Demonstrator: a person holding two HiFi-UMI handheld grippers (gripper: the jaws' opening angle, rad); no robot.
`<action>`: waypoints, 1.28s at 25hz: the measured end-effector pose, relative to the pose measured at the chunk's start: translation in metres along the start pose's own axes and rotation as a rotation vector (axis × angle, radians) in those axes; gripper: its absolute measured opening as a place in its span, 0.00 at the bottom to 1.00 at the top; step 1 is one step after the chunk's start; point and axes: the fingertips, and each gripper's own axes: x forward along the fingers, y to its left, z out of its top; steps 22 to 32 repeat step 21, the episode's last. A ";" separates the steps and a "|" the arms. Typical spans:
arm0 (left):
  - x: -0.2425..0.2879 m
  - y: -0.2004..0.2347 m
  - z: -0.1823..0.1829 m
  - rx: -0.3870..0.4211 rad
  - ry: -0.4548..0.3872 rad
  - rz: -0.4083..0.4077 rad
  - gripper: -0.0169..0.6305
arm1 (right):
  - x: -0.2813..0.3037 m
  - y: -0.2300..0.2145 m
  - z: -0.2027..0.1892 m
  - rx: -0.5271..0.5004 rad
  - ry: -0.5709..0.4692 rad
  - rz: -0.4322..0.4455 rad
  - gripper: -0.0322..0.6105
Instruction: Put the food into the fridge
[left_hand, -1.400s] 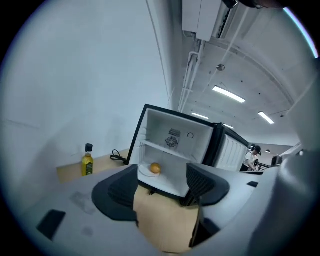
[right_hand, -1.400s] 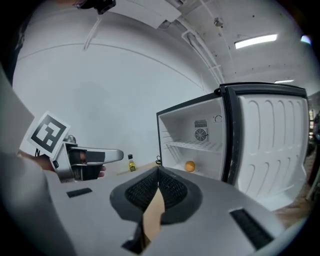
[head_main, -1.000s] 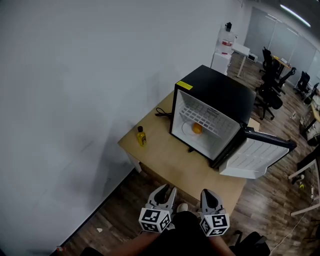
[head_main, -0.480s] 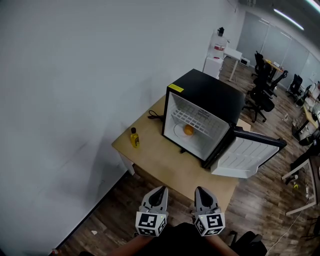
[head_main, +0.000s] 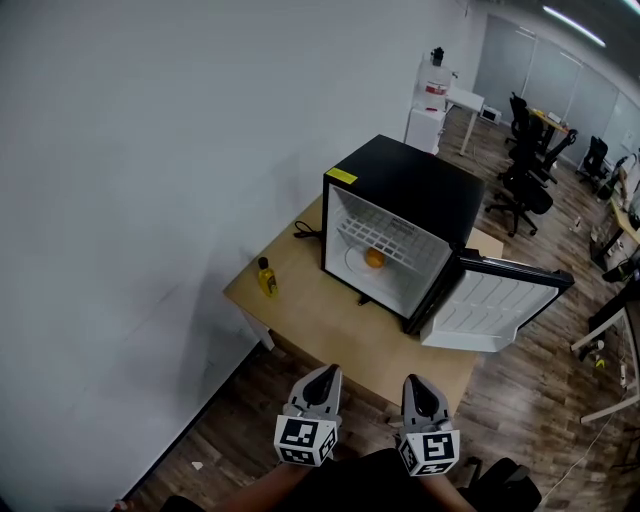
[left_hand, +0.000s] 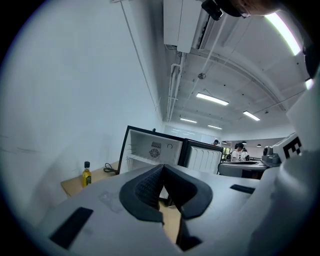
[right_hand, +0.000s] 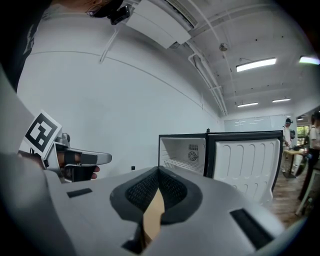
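A black mini fridge (head_main: 405, 195) stands on the wooden table (head_main: 330, 320) with its door (head_main: 495, 305) swung wide to the right. An orange (head_main: 374, 258) rests on a white plate (head_main: 355, 262) inside, under the wire shelf. A small yellow bottle (head_main: 266, 277) stands on the table left of the fridge. My left gripper (head_main: 322, 380) and right gripper (head_main: 418, 388) hover side by side before the table's front edge, well short of the fridge. Both are shut and empty. The left gripper view shows the fridge (left_hand: 150, 150) and bottle (left_hand: 86, 174) beyond the closed left gripper (left_hand: 163, 167).
A black cable (head_main: 305, 230) lies behind the bottle by the grey wall. Office chairs (head_main: 530, 175), desks and a water dispenser (head_main: 432, 95) fill the back right. Wood floor surrounds the table. The left gripper (right_hand: 80, 160) shows at the left of the right gripper view.
My left gripper's jaws have come together. Both grippers stay low before the table's front edge; the head view has shifted slightly.
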 end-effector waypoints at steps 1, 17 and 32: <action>0.001 -0.002 0.001 0.008 -0.002 0.001 0.05 | -0.002 -0.002 0.000 0.000 0.001 -0.002 0.14; -0.002 -0.001 -0.009 0.007 0.002 0.023 0.05 | -0.001 -0.011 -0.009 0.012 0.001 -0.012 0.14; 0.004 0.005 -0.007 0.009 -0.001 0.029 0.05 | 0.006 -0.013 -0.007 0.009 -0.005 -0.012 0.14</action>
